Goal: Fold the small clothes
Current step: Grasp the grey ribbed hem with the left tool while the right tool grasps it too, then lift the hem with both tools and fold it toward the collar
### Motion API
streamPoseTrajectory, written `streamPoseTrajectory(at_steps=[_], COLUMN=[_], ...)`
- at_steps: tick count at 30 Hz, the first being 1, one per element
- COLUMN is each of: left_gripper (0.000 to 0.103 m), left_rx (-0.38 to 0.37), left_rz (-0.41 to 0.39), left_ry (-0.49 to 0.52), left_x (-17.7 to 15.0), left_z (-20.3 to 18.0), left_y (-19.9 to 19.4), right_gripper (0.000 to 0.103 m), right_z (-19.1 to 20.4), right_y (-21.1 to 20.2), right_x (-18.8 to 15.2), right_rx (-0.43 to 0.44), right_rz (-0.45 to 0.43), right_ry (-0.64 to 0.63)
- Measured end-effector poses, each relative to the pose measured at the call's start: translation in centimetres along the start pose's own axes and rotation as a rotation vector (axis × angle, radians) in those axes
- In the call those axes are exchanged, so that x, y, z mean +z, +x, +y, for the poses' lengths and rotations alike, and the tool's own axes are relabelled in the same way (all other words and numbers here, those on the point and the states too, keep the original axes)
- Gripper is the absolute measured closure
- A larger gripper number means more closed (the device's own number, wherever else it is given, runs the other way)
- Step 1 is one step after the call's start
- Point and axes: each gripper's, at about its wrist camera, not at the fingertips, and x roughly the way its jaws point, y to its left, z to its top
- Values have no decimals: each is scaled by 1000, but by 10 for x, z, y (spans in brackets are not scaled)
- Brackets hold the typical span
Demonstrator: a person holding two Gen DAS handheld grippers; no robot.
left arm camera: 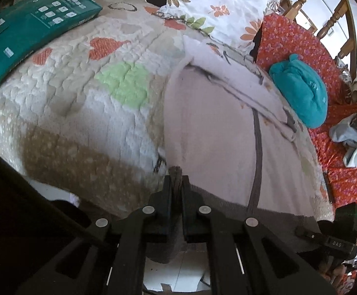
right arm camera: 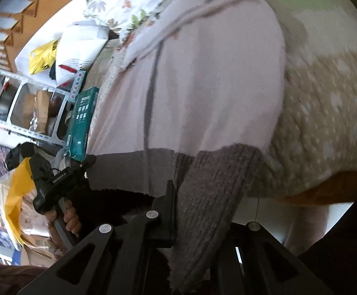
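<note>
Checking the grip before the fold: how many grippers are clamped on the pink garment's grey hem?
2: the left gripper pinches one hem corner, the right gripper the other corner of the pink garment.

The left wrist fisheye looks steeply down along the left gripper from the bed's near edge, close over the quilt, facing the floral pillow. The right wrist fisheye, rolled sideways, sits closer still. Both share the pale pink garment, the green package, pillow and quilt.
</note>
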Motion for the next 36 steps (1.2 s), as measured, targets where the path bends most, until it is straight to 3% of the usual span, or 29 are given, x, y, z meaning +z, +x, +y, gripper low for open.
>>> streamPoseTrajectory(at_steps=[4, 8, 16, 26, 32, 33, 34, 35, 36], left_gripper=[97, 97, 97, 97, 93, 90, 85, 70, 53], left_rx=[6, 6, 81, 105, 135, 137, 139, 142, 146], left_rz=[-39, -102, -171, -113, -69, -69, -76, -89, -105], left_ry=[2, 5, 61, 67, 36, 16, -5, -25, -43], left_x=[39, 100, 213, 278, 299, 302, 305, 308, 311], left_z=[-2, -18, -70, -90, -88, -85, -82, -78, -75], left_y=[3, 23, 94, 192, 234, 236, 237, 235, 232], right_gripper=[96, 96, 96, 96, 92, 88, 73, 51, 43], right_z=[9, 26, 29, -32, -58, -62, -64, -69, -71], right_y=[-20, -32, -8, 45, 66, 69, 70, 69, 67], right_x=[36, 95, 215, 305, 354, 359, 363, 368, 370], right_rx=[14, 8, -78, -182, -99, -89, -89, -116, -137], right_rz=[-70, -170, -295, -272, -285, -291, -301, -333, -360], right_ry=[-17, -52, -54, 62, 128, 139, 149, 161, 164])
